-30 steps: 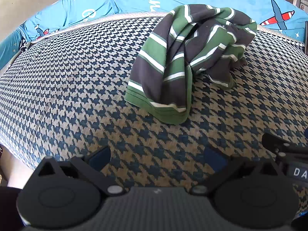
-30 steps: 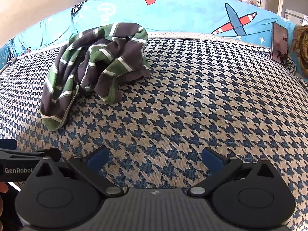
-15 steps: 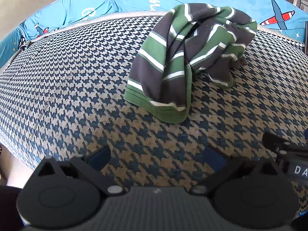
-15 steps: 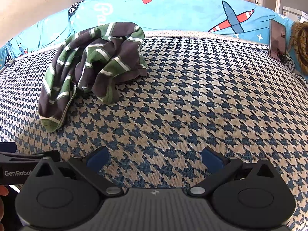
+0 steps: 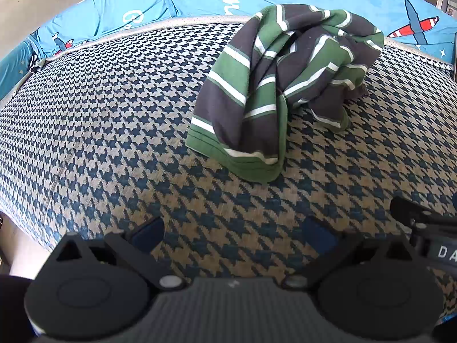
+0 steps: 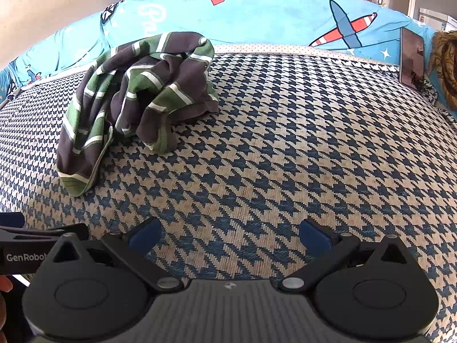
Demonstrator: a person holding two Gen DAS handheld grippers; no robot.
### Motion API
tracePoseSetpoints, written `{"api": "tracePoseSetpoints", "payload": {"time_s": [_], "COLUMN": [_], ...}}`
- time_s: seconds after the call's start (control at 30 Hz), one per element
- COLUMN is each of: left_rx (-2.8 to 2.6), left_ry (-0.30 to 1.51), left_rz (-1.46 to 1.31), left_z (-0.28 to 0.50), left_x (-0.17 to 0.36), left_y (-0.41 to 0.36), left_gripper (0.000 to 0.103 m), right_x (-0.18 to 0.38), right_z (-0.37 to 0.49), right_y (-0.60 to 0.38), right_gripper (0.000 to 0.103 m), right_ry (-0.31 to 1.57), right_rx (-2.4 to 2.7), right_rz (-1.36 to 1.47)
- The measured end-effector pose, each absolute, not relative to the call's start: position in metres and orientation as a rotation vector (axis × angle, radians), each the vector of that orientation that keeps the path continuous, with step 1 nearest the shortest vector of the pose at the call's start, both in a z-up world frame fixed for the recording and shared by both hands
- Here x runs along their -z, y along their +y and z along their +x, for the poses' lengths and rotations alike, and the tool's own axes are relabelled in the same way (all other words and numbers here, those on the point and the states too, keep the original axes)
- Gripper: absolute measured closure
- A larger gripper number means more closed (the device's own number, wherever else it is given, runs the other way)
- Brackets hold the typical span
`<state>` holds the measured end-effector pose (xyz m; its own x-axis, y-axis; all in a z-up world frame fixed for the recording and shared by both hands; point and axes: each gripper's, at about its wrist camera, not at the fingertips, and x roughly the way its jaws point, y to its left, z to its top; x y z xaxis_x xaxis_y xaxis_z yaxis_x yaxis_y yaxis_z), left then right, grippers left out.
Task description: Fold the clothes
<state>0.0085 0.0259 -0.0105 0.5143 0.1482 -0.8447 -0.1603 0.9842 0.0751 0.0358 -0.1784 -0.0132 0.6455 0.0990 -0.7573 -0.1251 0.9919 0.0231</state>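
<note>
A crumpled striped shirt point(image 5: 282, 85), dark grey and green with white lines, lies in a heap on the houndstooth bed cover point(image 5: 114, 120). In the right wrist view the same shirt point(image 6: 137, 100) sits at the upper left. My left gripper point(image 5: 232, 233) hovers open over bare cover, well short of the shirt's green hem. The right gripper point(image 6: 230, 234) is also open and holds nothing, with the shirt off to its left. Part of the right tool shows at the right edge of the left wrist view, and the left tool at the left edge of the right wrist view.
A blue cartoon-print bedsheet point(image 6: 271, 20) with planes runs along the far side. A phone point(image 6: 411, 57) leans at the far right beside a brown fuzzy object point(image 6: 445, 65). The bed's left edge point(image 5: 17, 214) drops off near my left gripper.
The right wrist view has drifted slightly, so the shirt sits a little further left and higher. The left view is almost unchanged. Both grippers stay open.
</note>
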Motion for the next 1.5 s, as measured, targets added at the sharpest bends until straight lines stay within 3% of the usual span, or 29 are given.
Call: {"api": "tracePoseSetpoints", "payload": {"time_s": [1.5], "left_rx": [-0.190], "left_ry": [1.029], "left_rz": [-0.043], "left_z": [0.021], "left_x": [0.015], "left_y": [0.035], "left_gripper": [0.000], "right_x": [0.011], "right_z": [0.031], "right_y": [-0.167], "right_gripper": [0.000], "right_ry": [0.864], "right_rx": [-0.133], "right_rz": [-0.065]}}
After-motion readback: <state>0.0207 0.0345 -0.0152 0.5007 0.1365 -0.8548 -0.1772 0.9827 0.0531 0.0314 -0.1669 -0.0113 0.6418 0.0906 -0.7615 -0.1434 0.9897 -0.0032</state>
